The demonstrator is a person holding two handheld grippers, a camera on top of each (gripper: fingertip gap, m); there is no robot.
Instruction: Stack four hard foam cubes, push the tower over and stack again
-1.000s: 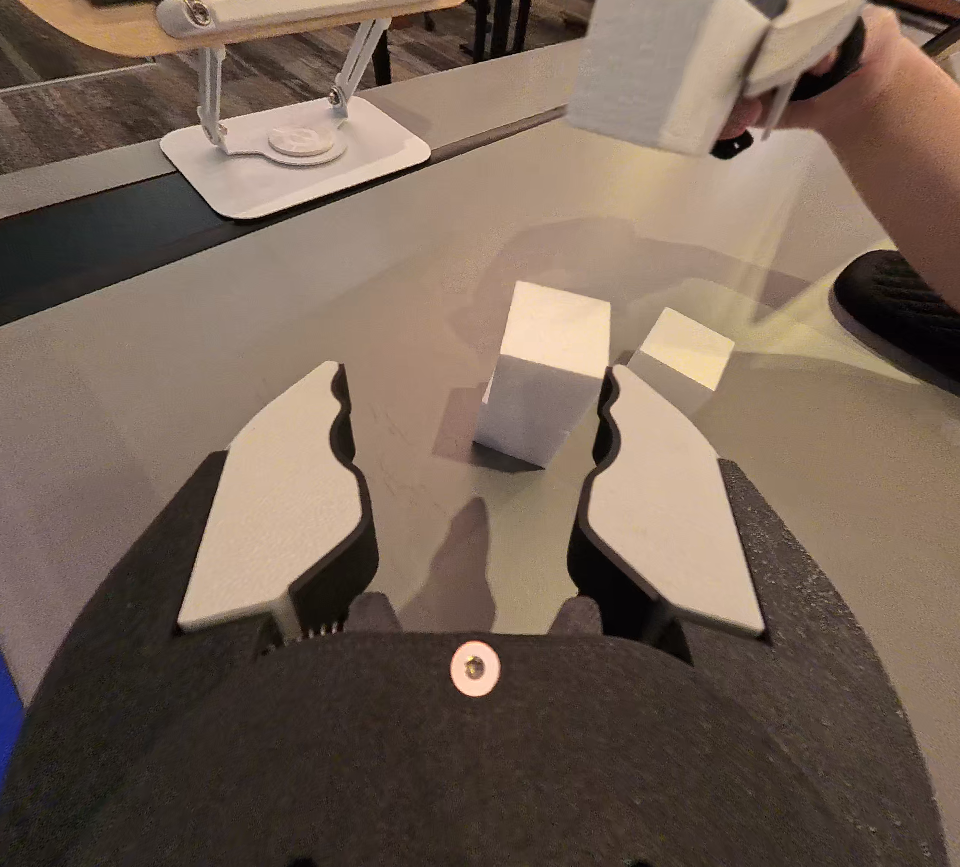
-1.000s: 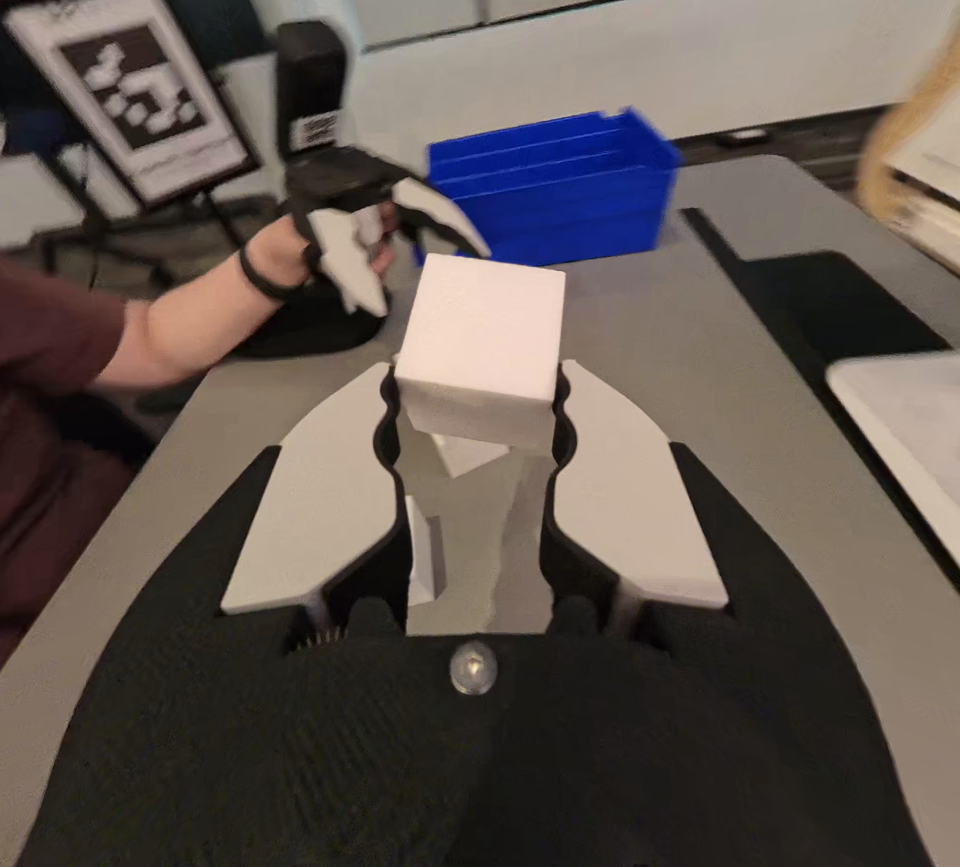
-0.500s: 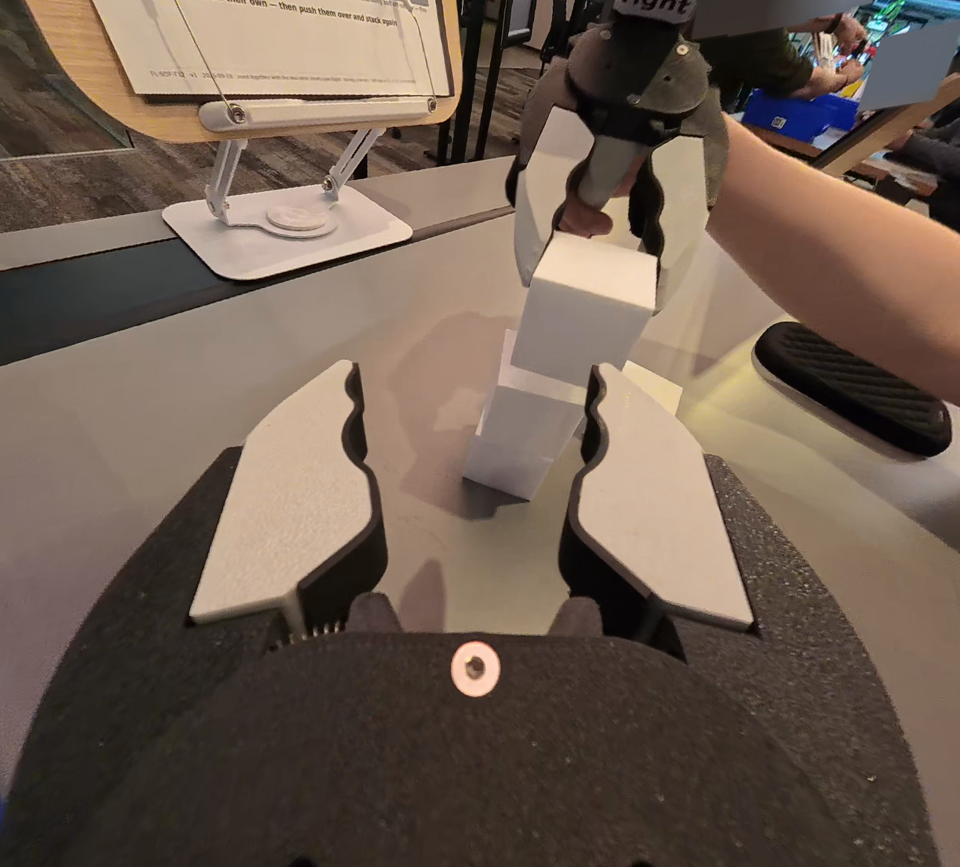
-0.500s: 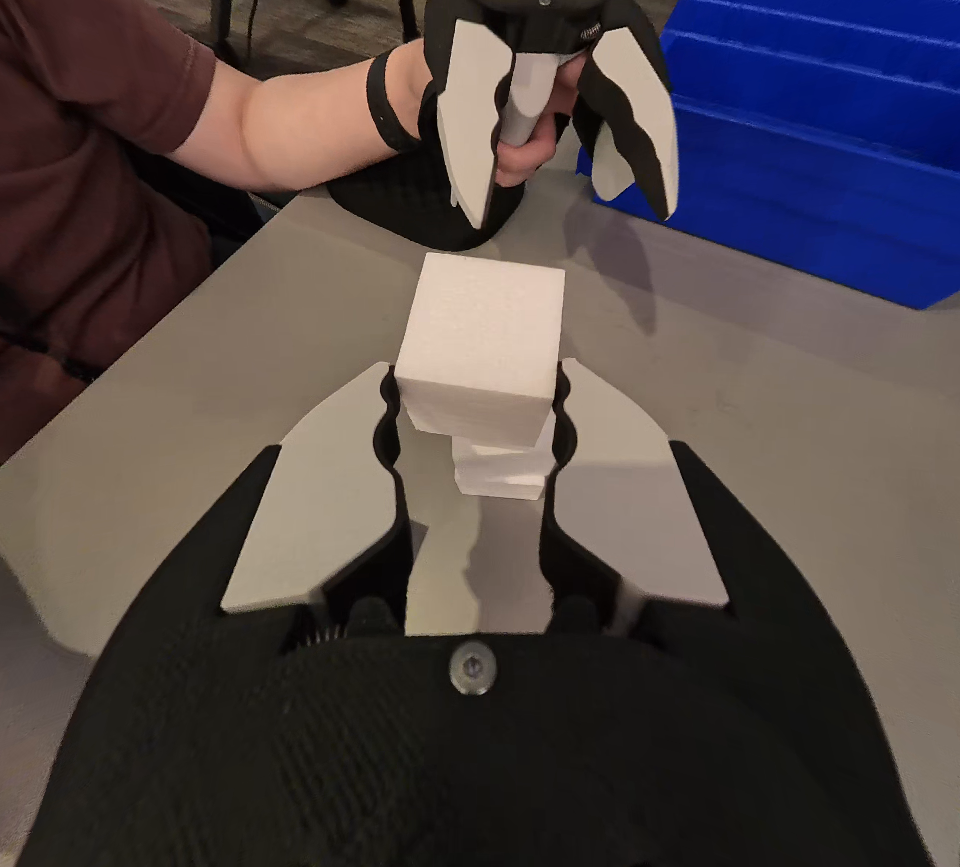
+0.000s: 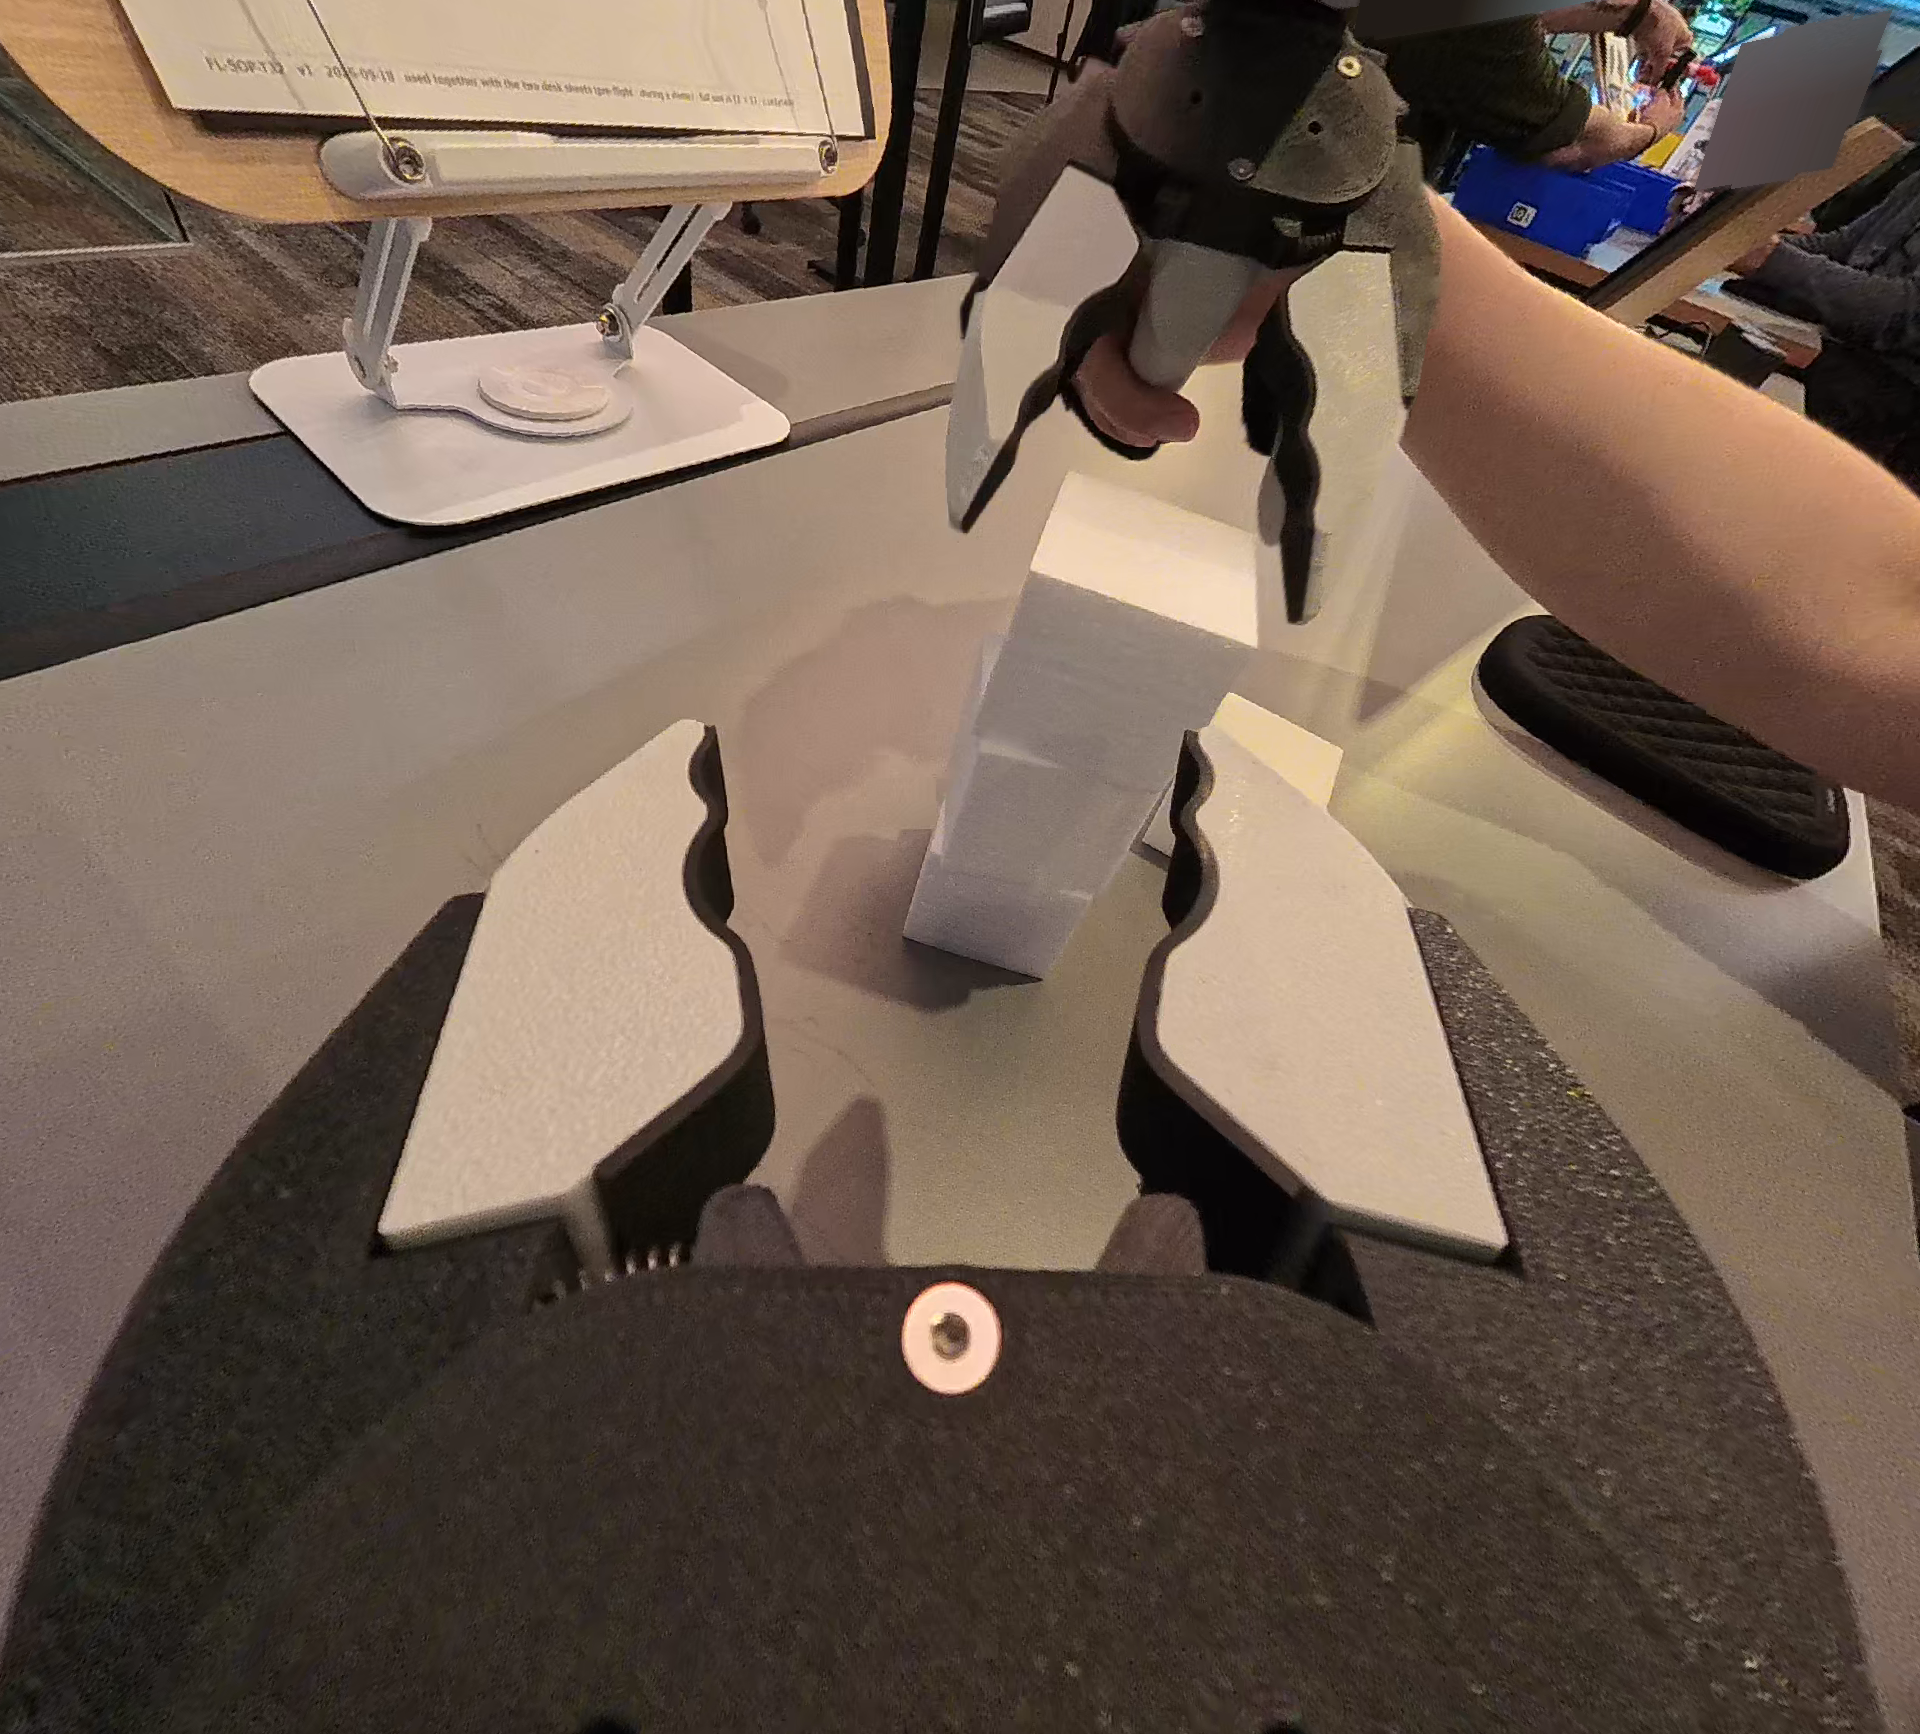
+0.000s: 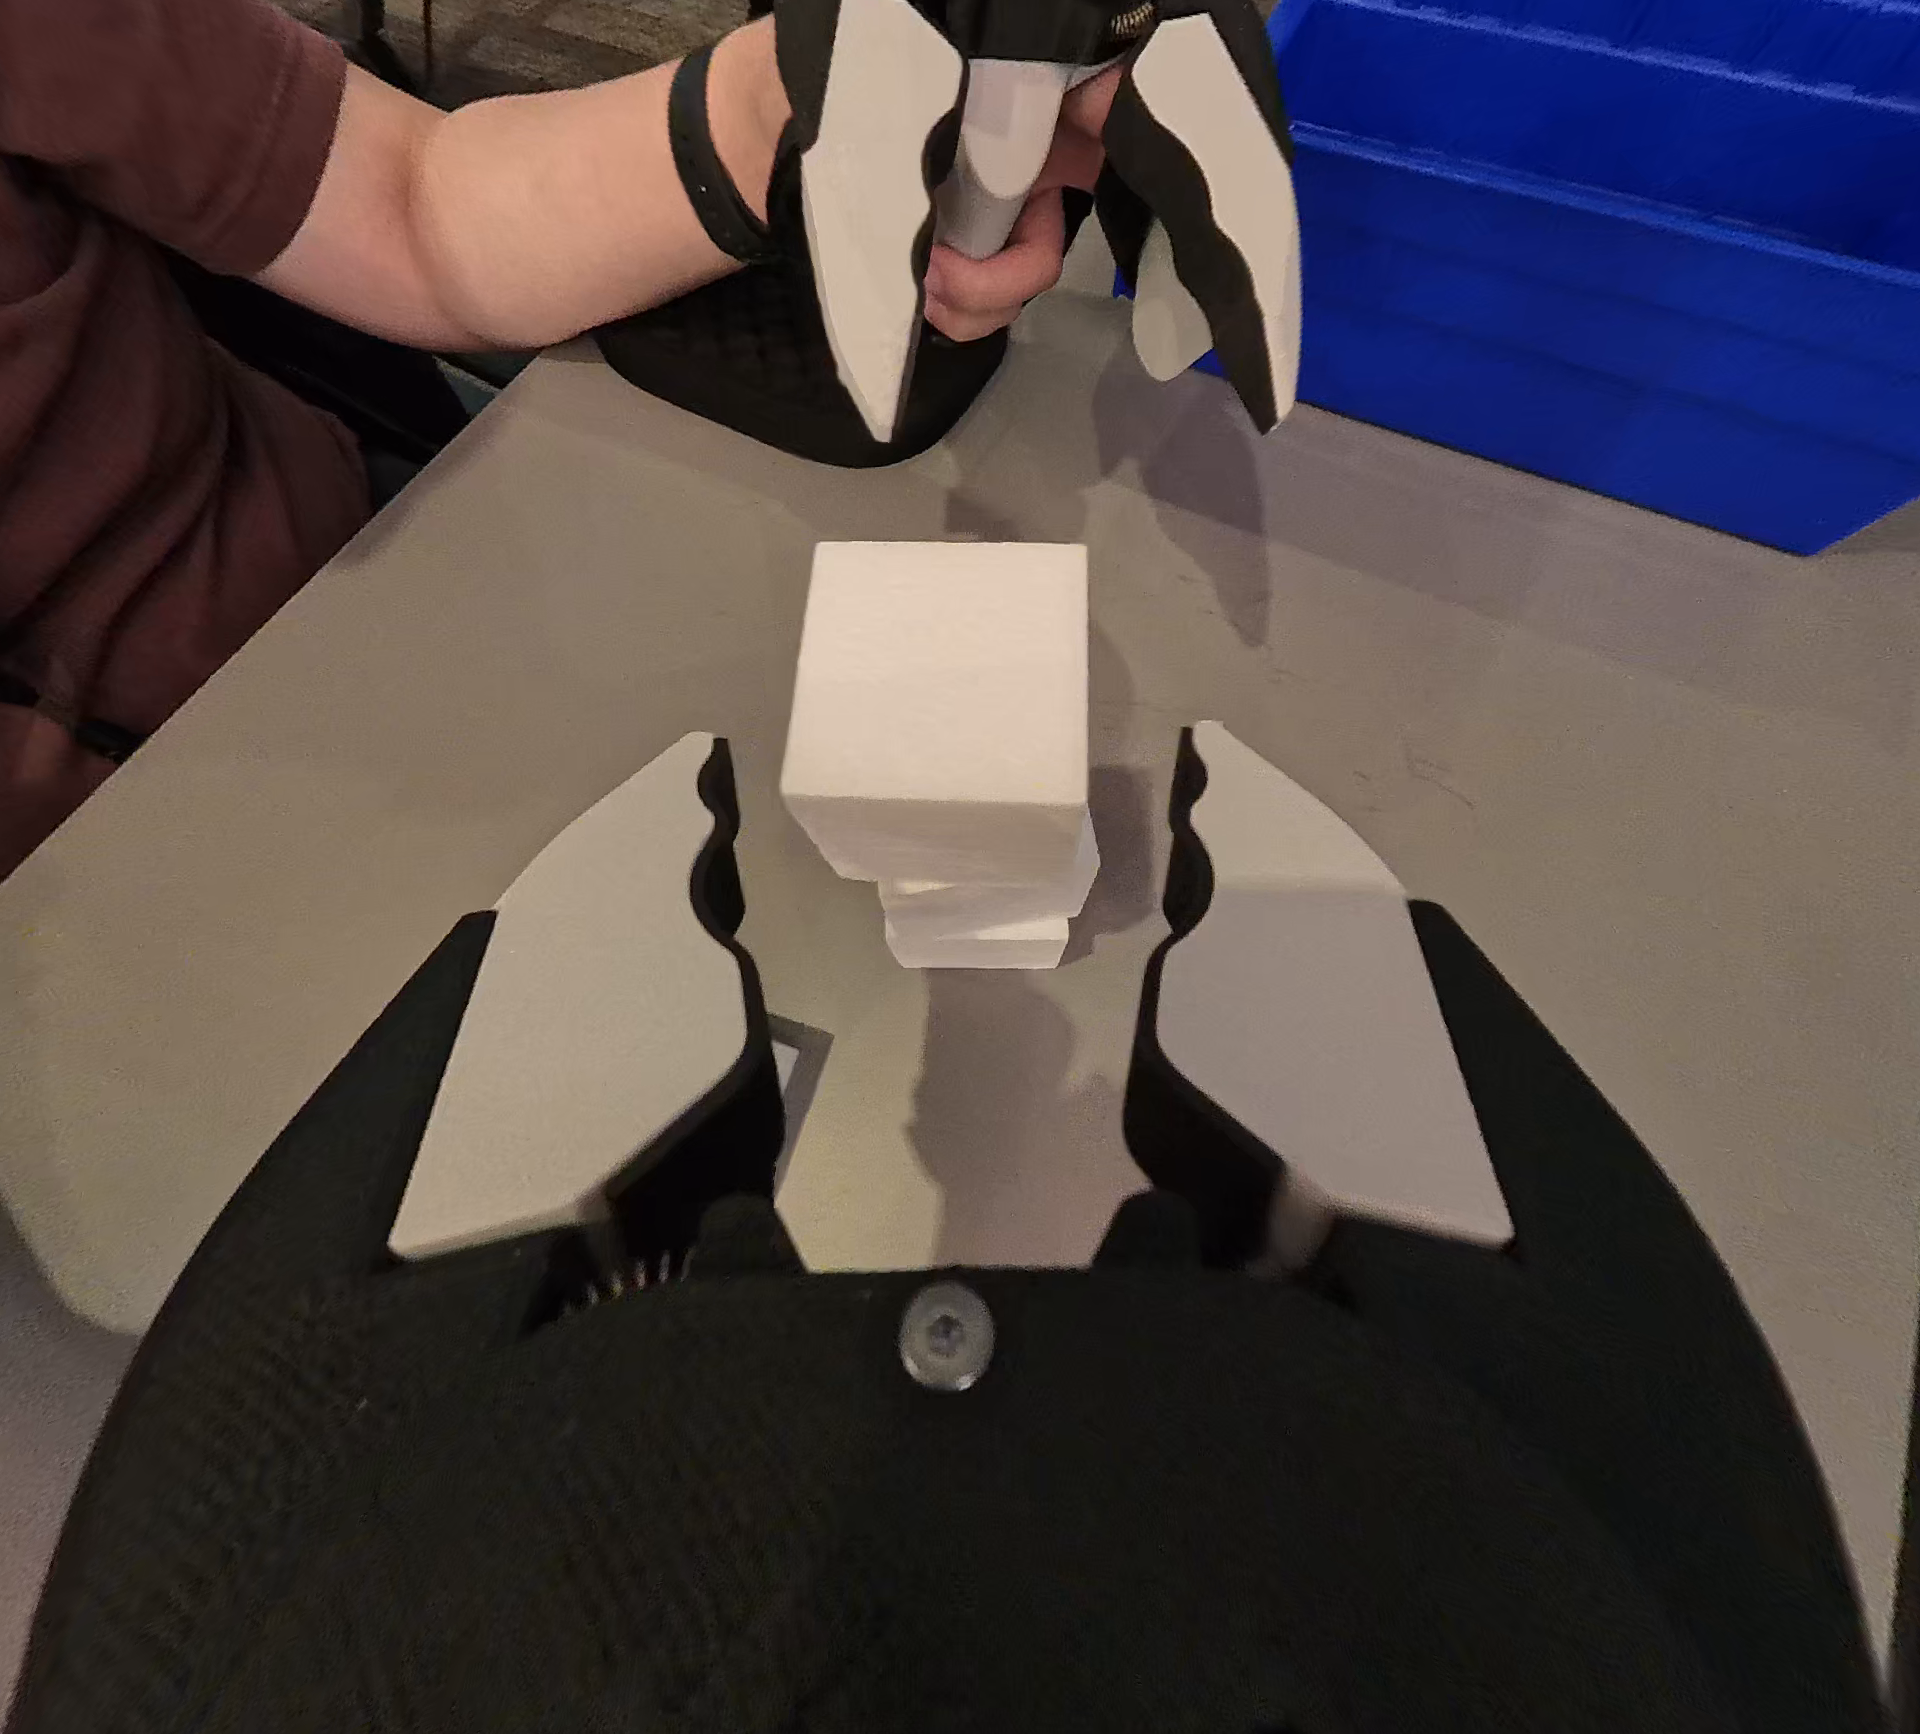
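A tower of three white foam cubes (image 5: 1081, 728) stands on the grey table (image 5: 416, 749); it also shows in the right wrist view (image 6: 940, 676). My right gripper (image 6: 951, 744) is open, its pads apart from the top cube on both sides. The left wrist view shows it (image 5: 1132, 567) hanging open just above the tower. A fourth white cube (image 5: 1283, 749) lies on the table just behind and right of the tower. My left gripper (image 5: 945, 749) is open and empty, a little short of the tower. It shows across the table in the right wrist view (image 6: 1075, 422).
A white document stand (image 5: 520, 417) with a sheet on a wooden board stands at the back left. A black padded rest (image 5: 1662, 770) lies to the right. A blue bin (image 6: 1610, 178) stands behind the left gripper. The person's arms reach in from both sides.
My right gripper brought a white cube down onto the two-cube tower, then opened and let it go. My left gripper stayed open near the tower.
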